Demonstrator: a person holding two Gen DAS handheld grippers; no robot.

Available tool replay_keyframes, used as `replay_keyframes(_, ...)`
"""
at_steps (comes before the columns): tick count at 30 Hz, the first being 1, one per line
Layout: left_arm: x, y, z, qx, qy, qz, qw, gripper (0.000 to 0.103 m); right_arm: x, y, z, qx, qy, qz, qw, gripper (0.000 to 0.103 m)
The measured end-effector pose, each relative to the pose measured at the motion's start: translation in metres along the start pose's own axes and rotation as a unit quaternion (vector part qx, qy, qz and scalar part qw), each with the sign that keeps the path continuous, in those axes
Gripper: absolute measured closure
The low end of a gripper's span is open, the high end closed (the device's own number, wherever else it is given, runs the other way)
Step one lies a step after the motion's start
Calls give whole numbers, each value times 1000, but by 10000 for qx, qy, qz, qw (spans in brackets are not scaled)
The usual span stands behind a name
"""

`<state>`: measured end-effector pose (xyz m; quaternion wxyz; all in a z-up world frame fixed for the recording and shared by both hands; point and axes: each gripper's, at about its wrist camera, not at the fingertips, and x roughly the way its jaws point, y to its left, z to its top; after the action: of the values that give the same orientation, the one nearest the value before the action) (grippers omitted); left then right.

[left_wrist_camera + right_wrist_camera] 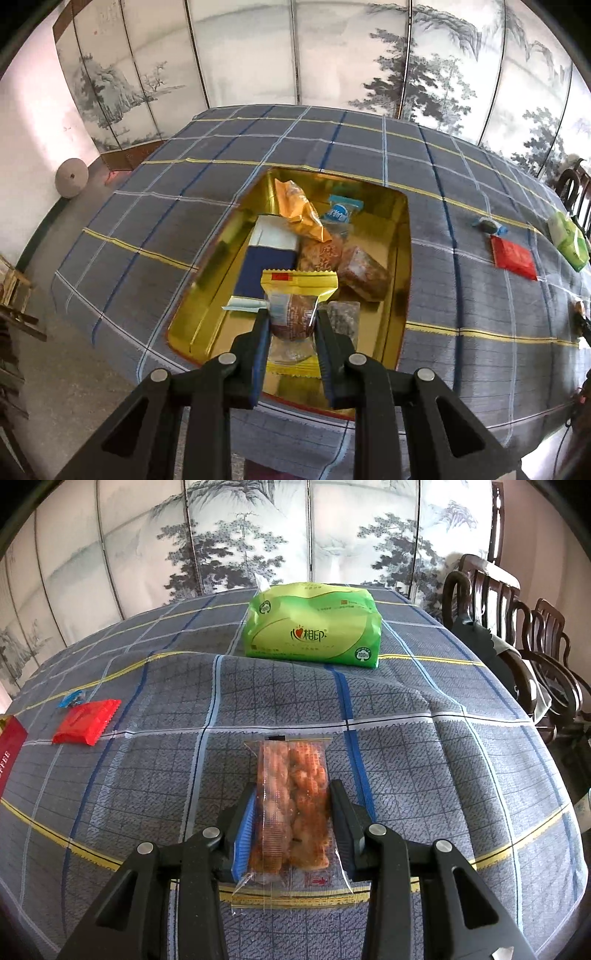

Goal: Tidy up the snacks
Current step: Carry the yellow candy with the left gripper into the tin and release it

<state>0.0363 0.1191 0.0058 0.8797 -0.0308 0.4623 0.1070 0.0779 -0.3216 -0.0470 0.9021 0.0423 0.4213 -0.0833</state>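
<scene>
My left gripper [291, 317] is shut on a yellow-wrapped round cake [295, 314] and holds it over the near end of a gold tray [218, 258]. The tray holds a blue-and-white box [269, 254], an orange packet [299, 206], a blue-and-white candy [341, 212] and several brown wrapped cakes [364, 273]. My right gripper [293, 794] is closed around a clear packet of fried twists [293, 801] that lies on the plaid tablecloth [406, 760]. A red packet [86, 722] and a small blue candy [72, 698] lie at the left.
A green tissue pack [314, 627] stands at the far side of the table. A painted folding screen [221, 535] is behind the table. Dark wooden chairs [517, 620] stand at the right. A red box edge [9, 749] shows at the far left.
</scene>
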Motion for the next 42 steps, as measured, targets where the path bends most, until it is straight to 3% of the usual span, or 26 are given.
replay_keyframes(42,47,32,-11,-24,344,321,9989,77,1,0,1,-28,7,-66,10000,68)
